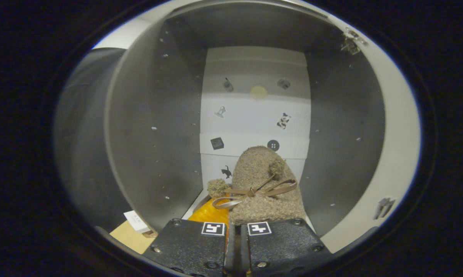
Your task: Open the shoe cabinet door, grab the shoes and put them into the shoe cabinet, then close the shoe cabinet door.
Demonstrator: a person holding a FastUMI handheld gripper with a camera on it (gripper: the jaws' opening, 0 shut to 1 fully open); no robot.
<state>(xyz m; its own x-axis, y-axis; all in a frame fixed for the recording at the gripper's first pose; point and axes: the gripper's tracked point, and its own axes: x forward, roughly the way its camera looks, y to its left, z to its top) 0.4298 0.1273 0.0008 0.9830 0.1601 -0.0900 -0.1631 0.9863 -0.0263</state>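
Claw (237, 231) clamping shoe (264, 184); cabinet (146, 134) interior

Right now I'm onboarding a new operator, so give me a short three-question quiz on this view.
1. True or false: the shoe is held out into the open cabinet.
2. What is tied on top of the shoe? A) a ribbon bow B) a metal buckle C) a zip
3. How do the fingers of the gripper stand?

Key
1. True: its toe points at the back panel.
2. A: the bow lies across it, with a pompom beside it.
3. Nearly together, clamped on the shoe's heel end.
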